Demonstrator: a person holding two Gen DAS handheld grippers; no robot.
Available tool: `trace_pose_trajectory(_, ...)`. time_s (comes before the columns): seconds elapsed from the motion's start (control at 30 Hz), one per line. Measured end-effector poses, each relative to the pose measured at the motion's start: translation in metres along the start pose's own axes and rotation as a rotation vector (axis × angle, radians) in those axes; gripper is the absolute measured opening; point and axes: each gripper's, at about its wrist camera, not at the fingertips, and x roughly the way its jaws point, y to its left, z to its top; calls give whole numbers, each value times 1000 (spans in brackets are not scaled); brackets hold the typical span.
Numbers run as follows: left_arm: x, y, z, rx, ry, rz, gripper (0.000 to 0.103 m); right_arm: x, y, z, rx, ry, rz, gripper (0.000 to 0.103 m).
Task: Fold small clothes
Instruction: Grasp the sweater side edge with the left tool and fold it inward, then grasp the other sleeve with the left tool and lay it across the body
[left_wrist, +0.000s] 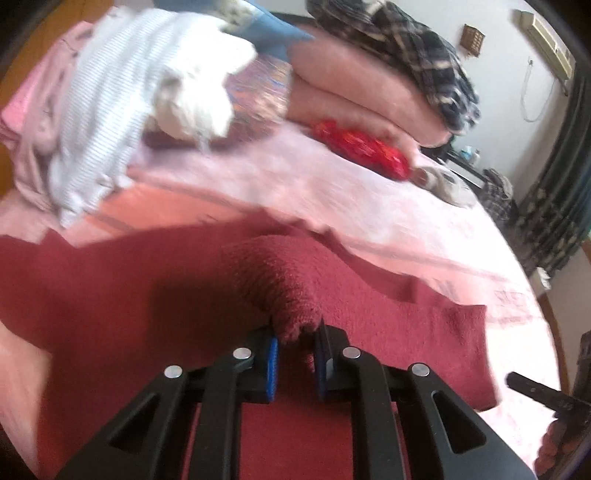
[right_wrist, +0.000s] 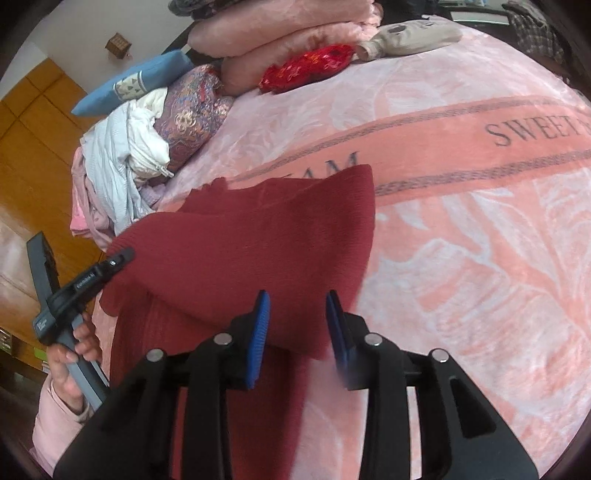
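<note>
- On blanket (right_wrist: 461, 155), coral band, dark capitals: "SWEET", cut off by the right edge of the right wrist view.
- Same band, further left: letters "AM", start hidden under the red garment (right_wrist: 258, 240).
- On left gripper (right_wrist: 123, 256), right wrist view: small white print on a black arm, plus a small label lower down; both too small to read.
- Left wrist view: faint print on blanket at right, blurred, unreadable.

Left wrist view motion-blurred; we cannot resolve white striped garment (left_wrist: 107, 110) texture. Blanket lettering (right_wrist: 535, 129) cut off by right edge. Red sweater (right_wrist: 258, 236) lower part hidden behind right gripper (right_wrist: 297, 332) body. Wall box (right_wrist: 118, 45) too small to identify.
</note>
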Motion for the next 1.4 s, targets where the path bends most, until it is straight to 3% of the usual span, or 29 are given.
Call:
trace_pose_trajectory(0.13,7,44,-1,-24,-1,70,16,19,13,2,14,17,-31,59)
trace_pose_trajectory(0.33,32,88,-12,-91,60,88,17,55,13,1,93,96,6,60)
trace_pose_trajectory(0.37,34,90,-14,-89,67,85,17,60,13,0,101,105,-6,59)
trace_pose_trajectory(0.43,39,92,-19,-82,85,96,18,73,11,-3,121,147,-31,34)
trace_pose_trajectory(0.53,44,94,-25,-55,116,114,28,77,9,-6,103,169,-84,20)
trace_pose_trajectory(0.63,38,104,-25,-30,126,128,42,71,8,-6,105,180,-112,19)
trace_pose_trajectory(0.8,4,135,-2,-71,54,186,43,65,26,-6,26,180,-205,29)
trace_pose_trajectory(0.9,-20,139,10,-73,-16,198,43,53,45,-2,-36,113,-266,29)
trace_pose_trajectory(0.97,-24,132,12,-58,-25,179,43,45,62,2,-68,61,-253,29)
trace_pose_trajectory(1.1,-7,104,1,-1,40,109,43,56,83,2,-75,85,-146,29)
trace_pose_trajectory(1.23,25,90,-17,44,114,125,43,85,84,-5,-80,144,-177,29)
trace_pose_trajectory(1.3,41,92,-25,38,161,142,43,97,75,-8,-56,181,-198,23)
trace_pose_trajectory(1.4,50,93,-34,78,155,163,44,101,65,-11,-42,183,-189,20)
